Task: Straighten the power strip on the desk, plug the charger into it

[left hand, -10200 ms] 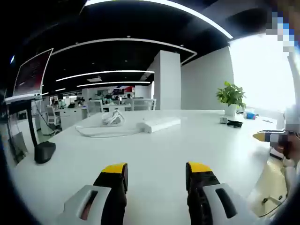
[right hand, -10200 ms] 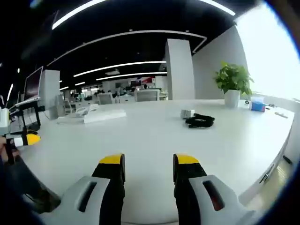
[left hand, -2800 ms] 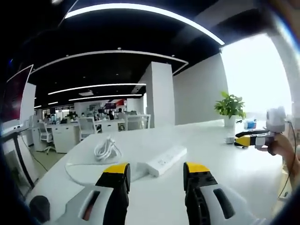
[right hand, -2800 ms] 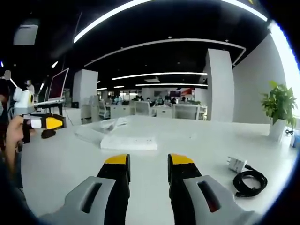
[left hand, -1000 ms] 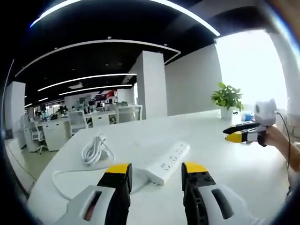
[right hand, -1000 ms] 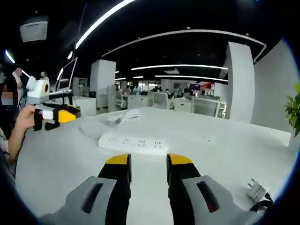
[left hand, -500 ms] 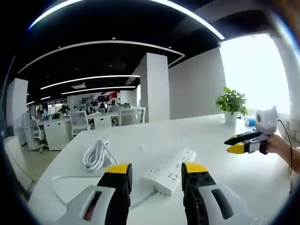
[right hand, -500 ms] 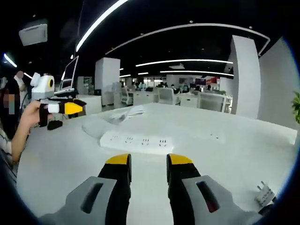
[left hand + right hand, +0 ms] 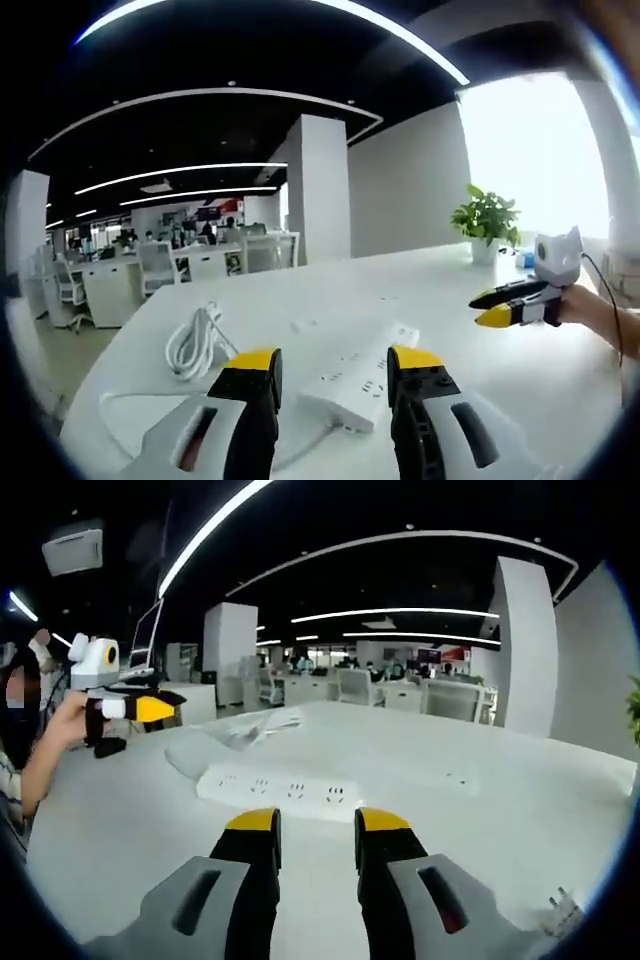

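**Inspector:** Your left tongs [image 9: 333, 368] stand at the bottom centre of the left gripper view, the two yellow-tipped black jaws parted and gripping nothing. The long white plastic power strip [image 9: 360, 378] lies on the white worktop [image 9: 500, 390] between and just beyond those tips, running aslant from lower left to upper right. The near end sits low between the jaws; I cannot tell whether either jaw touches it.

**Operator:** And the other one?

**Inspector:** Your right tongs [image 9: 308, 825] rise at the bottom centre of the right gripper view, jaws likewise apart and empty. There the power strip [image 9: 279, 792] lies crosswise just above the tips, sockets facing up. At the right of the left gripper view, your right tongs [image 9: 497, 308] hover above the worktop, held by your hand [image 9: 590, 308].

**Operator:** The cable and charger?

**Inspector:** A coiled white cord [image 9: 192, 343] lies at the left of the left gripper view, near the strip. A small white charger plug with metal prongs [image 9: 561, 912] sits at the lower right edge of the right gripper view, well apart from the strip. A green potted plant [image 9: 486, 221] stands at the far right of the worktop.
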### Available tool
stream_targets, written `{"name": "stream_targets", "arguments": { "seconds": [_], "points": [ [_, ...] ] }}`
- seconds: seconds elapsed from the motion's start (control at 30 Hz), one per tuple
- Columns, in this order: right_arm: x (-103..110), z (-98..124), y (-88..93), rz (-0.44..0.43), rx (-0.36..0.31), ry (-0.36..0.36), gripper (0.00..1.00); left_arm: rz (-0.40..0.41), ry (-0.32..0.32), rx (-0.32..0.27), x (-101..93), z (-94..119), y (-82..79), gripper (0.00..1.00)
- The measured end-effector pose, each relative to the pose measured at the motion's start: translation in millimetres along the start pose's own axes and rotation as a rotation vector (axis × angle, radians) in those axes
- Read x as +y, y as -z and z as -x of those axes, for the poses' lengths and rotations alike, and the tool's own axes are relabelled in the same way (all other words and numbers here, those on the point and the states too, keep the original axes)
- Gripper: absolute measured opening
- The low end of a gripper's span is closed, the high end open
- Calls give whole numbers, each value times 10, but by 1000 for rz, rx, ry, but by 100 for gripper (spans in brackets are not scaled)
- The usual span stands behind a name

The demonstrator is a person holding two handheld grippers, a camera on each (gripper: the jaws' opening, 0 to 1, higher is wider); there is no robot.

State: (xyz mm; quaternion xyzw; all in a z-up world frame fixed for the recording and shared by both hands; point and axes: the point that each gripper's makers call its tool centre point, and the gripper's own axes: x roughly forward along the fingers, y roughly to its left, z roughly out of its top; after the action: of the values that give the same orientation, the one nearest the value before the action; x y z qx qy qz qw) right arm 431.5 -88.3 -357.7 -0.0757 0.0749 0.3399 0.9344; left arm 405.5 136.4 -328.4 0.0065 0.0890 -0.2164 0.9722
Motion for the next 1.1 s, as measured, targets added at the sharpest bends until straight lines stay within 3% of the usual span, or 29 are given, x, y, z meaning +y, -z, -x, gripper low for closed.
{"name": "stream_targets", "arguments": {
  "seconds": [0.2, 0.37, 1.1],
  "points": [
    [-94, -93, -3, 38, -11, -2, 28, 2, 41, -12, 18, -86, 56, 43],
    [-150, -170, 20, -1, -10, -28, 29, -12, 63, -15, 44, -129, 103, 42],
    [-272, -457, 312, -25, 35, -81, 27, -14, 126, 113, -81, -236, 578, 39]
  ]
}}
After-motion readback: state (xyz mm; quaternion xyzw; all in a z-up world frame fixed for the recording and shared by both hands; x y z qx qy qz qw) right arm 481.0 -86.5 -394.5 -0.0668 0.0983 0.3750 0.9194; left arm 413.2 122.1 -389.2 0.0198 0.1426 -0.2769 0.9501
